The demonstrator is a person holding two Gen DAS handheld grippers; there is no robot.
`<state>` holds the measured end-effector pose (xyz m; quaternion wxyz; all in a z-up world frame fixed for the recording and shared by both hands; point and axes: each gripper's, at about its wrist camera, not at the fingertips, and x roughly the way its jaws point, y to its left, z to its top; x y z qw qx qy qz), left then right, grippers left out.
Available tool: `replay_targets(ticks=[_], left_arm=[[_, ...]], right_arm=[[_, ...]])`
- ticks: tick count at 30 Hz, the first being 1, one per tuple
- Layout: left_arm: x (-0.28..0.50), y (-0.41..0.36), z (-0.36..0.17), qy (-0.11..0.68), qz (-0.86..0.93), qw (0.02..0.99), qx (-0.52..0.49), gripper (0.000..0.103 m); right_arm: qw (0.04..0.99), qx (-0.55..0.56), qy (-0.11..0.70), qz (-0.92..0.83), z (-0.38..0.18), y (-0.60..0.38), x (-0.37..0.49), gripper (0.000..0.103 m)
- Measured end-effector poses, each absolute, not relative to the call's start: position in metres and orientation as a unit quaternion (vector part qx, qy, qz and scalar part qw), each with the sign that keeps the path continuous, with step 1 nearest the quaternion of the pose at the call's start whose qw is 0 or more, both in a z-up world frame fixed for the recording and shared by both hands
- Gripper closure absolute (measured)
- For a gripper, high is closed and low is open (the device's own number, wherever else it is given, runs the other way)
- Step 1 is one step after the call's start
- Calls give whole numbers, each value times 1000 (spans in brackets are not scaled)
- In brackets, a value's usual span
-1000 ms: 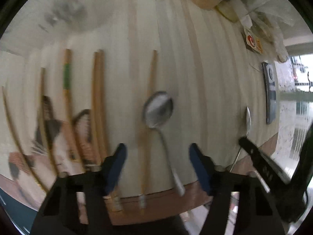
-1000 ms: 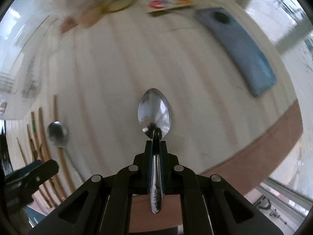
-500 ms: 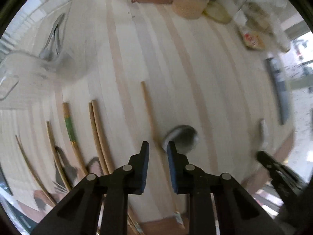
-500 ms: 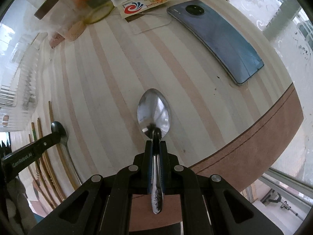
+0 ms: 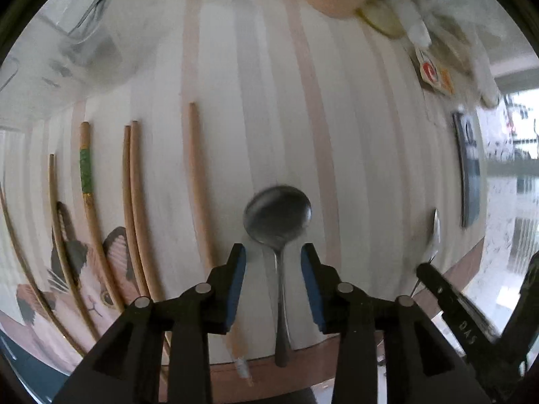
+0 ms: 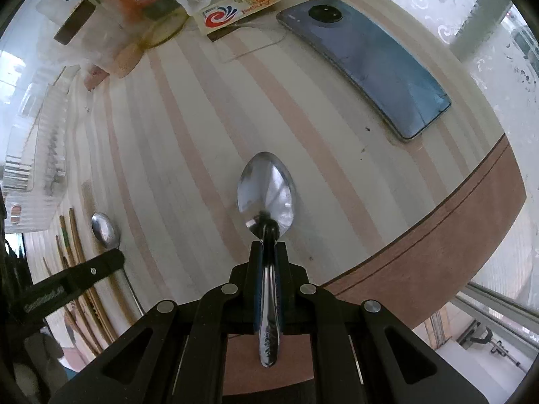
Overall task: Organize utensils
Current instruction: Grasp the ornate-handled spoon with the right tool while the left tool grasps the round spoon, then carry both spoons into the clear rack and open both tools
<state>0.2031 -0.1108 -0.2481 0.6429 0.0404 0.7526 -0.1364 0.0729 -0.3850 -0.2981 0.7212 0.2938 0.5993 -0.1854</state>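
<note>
A round steel spoon (image 5: 277, 217) lies on the striped table, bowl away from me. My left gripper (image 5: 273, 262) is open, its blue pads either side of the spoon's neck, not touching it. Several wooden chopsticks (image 5: 198, 181) lie in a row to its left. My right gripper (image 6: 267, 252) is shut on the handle of an oval steel spoon (image 6: 266, 185), held just above the table. That spoon also shows at the right of the left wrist view (image 5: 435, 232), and the round spoon shows at the left of the right wrist view (image 6: 105, 230).
A blue phone (image 6: 367, 57) lies at the far right. Packets, a jar and a card (image 6: 235, 10) crowd the far edge. A clear utensil holder (image 5: 77, 27) stands far left. A cat-print mat (image 5: 77, 269) lies under the chopsticks. The table's brown front edge (image 6: 438, 235) is close.
My left gripper has opened from nearly shut and moved right, so it now straddles the round spoon's neck. My right gripper has held still with the oval spoon.
</note>
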Motion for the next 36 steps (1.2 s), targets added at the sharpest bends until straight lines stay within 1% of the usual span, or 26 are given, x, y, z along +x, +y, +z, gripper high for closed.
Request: replay_targets(ticks=[3,7,8,12,13,14,20,24,29,33,34,36], left_arm=[[211,-105,-239,745,-131,651,63,70],[212,-128,-234,727,-131,665,108,52],[212,-131,-233,724,-130,668,118,52],[211,-148,-227,698,-129,684,168,53],[209,-152,-225,691,-134,688,175,64],[208,-156,-223,686,-141,691,181,65],[191,-178,-216,674,-151,694,205,65],[179,-183,-201,659,-153,705,215,65],[168,-168,-162,639,-161,723,209,65],[168,-159,-135,625,-169,738,190,65],[167,-152,-121,619,-172,744,183,65],[167,-143,-115,611,-176,752,171,65]], right_arm=[[721,297,598,-187,-298,-388,73,96],[722,298,597,-184,-300,-391,75,96],[723,297,596,-184,-300,-389,75,96],[725,295,595,-182,-301,-391,79,96],[725,295,595,-182,-301,-391,79,96],[726,294,595,-182,-300,-390,79,96],[730,290,590,-187,-298,-386,76,96],[732,284,590,-187,-295,-386,76,96],[745,271,580,-187,-282,-386,79,96],[763,255,565,-183,-260,-385,83,96],[769,248,561,-182,-252,-384,85,96],[778,238,553,-182,-240,-383,88,96]])
